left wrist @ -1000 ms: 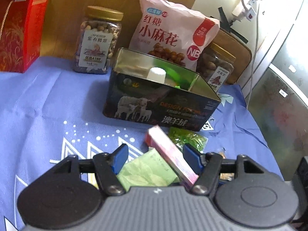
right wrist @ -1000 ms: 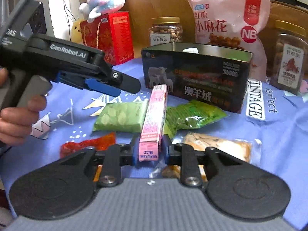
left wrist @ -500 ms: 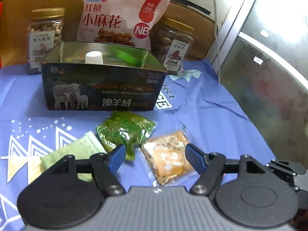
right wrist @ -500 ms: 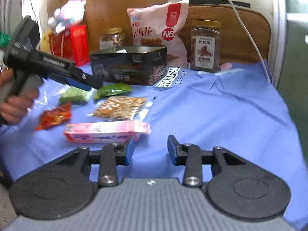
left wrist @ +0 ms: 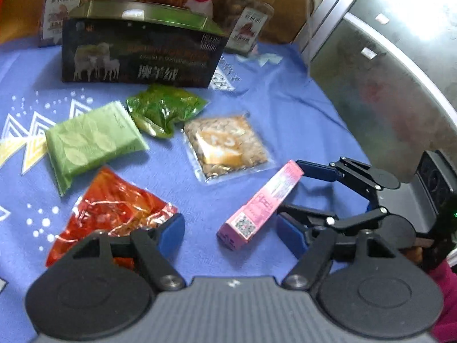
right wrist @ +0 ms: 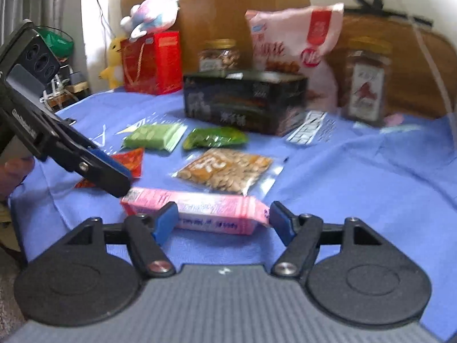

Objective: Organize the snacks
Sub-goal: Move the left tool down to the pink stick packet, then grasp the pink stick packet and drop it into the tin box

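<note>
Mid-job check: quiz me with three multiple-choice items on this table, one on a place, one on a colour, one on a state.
1. Where is the pink box?
A. in the tin
B. flat on the blue cloth
C. on a jar

2. What colour is the crinkled foil packet nearest the left gripper?
A. red
B. white
C. black

3. The right gripper is:
A. clamped on the pink box
B. opening, pads clear of the box
C. holding a jar

Key: 1 B, the box lies on the cloth; 2 A, red foil; 3 B, gaps show beside both pads.
</note>
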### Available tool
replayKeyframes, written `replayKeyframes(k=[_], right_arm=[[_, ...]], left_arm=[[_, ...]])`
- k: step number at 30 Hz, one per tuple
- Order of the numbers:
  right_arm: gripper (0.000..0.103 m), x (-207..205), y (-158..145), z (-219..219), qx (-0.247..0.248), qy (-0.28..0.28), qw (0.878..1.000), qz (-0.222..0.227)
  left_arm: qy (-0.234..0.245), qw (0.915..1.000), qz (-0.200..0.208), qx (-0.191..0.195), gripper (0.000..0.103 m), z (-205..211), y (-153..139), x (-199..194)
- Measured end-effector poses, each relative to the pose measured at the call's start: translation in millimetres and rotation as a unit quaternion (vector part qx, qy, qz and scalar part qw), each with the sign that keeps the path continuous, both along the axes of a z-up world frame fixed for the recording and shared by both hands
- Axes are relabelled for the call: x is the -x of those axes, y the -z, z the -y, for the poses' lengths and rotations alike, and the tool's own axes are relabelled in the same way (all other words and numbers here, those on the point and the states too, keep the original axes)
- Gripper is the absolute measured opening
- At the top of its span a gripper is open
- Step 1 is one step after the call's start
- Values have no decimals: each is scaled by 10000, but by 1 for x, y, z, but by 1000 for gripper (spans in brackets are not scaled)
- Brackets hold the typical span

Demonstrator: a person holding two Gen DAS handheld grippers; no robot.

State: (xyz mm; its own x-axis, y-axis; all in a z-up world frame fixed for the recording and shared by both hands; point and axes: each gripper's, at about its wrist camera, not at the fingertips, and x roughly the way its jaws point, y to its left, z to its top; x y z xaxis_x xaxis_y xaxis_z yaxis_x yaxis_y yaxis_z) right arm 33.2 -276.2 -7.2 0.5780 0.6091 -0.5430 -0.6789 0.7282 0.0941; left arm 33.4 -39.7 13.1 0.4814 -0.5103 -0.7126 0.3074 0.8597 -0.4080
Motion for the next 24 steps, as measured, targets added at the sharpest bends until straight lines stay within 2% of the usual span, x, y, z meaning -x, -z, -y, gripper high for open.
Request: replayKeyframes(k=[2,4,5,6,9,16,24], right_arm=[[71,3,3,-3,45,-26,10000,42],[61,7,2,-4,14,-17,10000,32],[47,7,2,-4,-81,-64,9999,-92],[43,7,3,-3,-151,-84,9997,-181],[43,11,3,-7,-94,-8,9999,-101],[42,11,-3,-9,-150,118,9997,-119],[42,-3,-40,-25,-287,277,9982,454]], left_arm=[[-6,10000,31,-59,66,4,0,-1],[3,10000,23,-76,55,8,1,-3],[-2,9999,25,-100,55,10,1,-3],[-16,9999,49,-161,55,12,1,-3],[-27,9997,79,-228,55,14,0,-3],[-107,9999,81,-30,55,7,-8,-4],[-239,9968,758,-101,55,-2,-52,-21]])
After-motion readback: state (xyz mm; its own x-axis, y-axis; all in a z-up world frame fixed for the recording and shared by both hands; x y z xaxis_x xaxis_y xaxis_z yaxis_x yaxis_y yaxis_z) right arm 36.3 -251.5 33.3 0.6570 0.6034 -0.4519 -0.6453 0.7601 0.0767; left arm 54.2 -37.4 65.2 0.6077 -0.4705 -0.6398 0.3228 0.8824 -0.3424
